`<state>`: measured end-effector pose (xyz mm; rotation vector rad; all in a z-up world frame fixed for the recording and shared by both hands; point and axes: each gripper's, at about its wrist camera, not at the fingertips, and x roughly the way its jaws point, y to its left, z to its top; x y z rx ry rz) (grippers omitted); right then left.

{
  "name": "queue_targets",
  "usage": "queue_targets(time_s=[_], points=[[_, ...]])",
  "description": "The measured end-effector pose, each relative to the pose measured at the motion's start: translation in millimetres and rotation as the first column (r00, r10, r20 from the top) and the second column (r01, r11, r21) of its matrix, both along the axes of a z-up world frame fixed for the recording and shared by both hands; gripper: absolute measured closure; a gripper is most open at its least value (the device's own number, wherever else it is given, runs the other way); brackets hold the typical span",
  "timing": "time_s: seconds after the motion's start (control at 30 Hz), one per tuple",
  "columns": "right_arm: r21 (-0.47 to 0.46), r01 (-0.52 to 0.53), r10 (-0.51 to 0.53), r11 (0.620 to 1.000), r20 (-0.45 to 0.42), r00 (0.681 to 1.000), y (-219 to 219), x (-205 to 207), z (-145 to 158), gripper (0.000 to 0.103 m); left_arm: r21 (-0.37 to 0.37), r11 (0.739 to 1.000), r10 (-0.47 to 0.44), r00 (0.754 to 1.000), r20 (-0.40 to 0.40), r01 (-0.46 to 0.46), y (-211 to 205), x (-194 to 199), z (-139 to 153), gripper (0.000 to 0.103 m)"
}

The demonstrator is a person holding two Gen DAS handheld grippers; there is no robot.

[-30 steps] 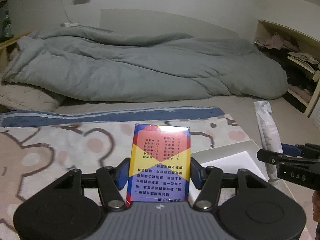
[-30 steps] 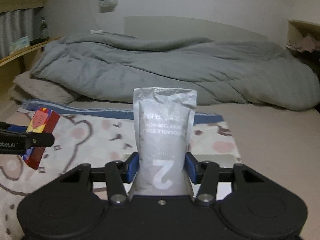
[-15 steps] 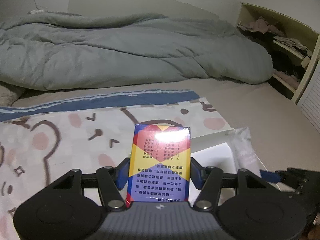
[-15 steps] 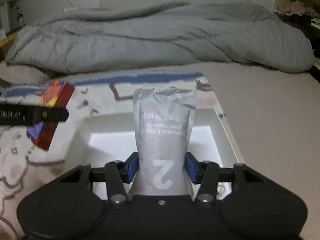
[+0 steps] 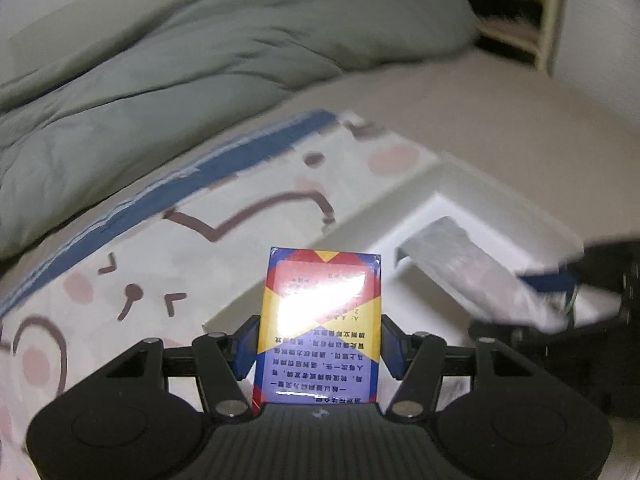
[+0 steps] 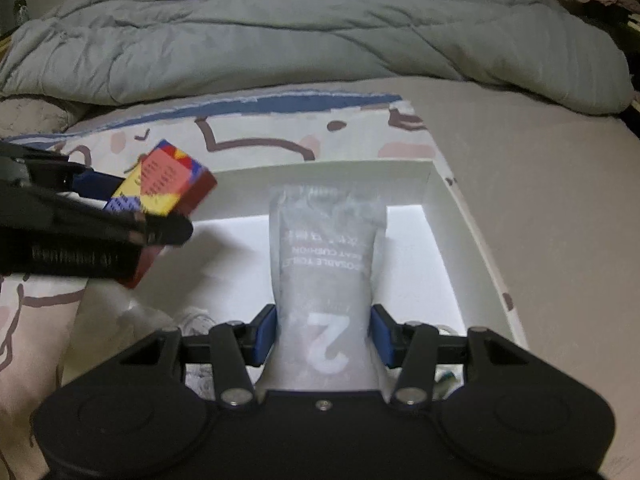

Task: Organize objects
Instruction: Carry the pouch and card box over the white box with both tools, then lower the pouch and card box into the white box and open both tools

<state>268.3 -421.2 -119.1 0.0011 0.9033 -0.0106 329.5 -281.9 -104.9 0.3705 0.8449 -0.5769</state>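
Observation:
My left gripper [image 5: 318, 344] is shut on a small red, yellow and blue printed box [image 5: 320, 320], held over the left rim of an open white box [image 5: 460, 178]. In the right wrist view that printed box [image 6: 164, 188] hangs at the left, above the white box's [image 6: 476, 240] left wall. My right gripper [image 6: 324, 336] is shut on a silver pouch [image 6: 328, 264] marked with a large 2, which hangs inside the white box over its floor. From the left wrist camera the pouch [image 5: 460, 264] and the right gripper [image 5: 560, 300] sit at the right.
The white box lies on a cartoon-print sheet [image 6: 280, 132] with a blue border, on a bed. A rumpled grey duvet [image 6: 304, 28] fills the back. Small white items [image 6: 196, 320] lie on the box floor near me. Shelves [image 5: 528, 12] stand at the far right.
Both grippers have come down toward the white box. The left one rolled and moved right, bringing the printed box over the rim. The pouch sank from above the sheet into the box.

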Motion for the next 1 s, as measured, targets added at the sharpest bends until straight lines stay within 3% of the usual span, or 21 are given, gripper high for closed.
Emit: queue_targets(time_s=[0.1, 0.27, 0.47, 0.7, 1.0], points=[[-0.017, -0.011, 0.010, 1.000, -0.008, 1.000, 8, 3, -4, 0.052, 0.042, 0.998, -0.055, 0.999, 0.000, 0.054, -2, -2, -9, 0.042], [0.001, -0.041, 0.041, 0.999, -0.001, 0.999, 16, 5, -5, 0.052, 0.052, 0.997, -0.059, 0.998, -0.007, 0.060, -4, 0, -16, 0.042], [0.026, -0.002, 0.003, 1.000, -0.042, 0.999, 11, 7, -9, 0.033, 0.047, 0.999, -0.019, 1.000, -0.020, 0.020, -1, 3, -17, 0.035], [0.168, 0.087, -0.077, 0.982, -0.065, 0.995, -13, 4, -4, 0.034, 0.013, 1.000, 0.017, 1.000, -0.017, -0.016, 6, 2, -4, 0.034], [0.166, 0.071, -0.067, 0.984, -0.032, 0.997, -9, -5, 15, 0.034, -0.017, 0.999, 0.044, 0.999, -0.027, -0.045, 10, -16, 13, 0.034]])
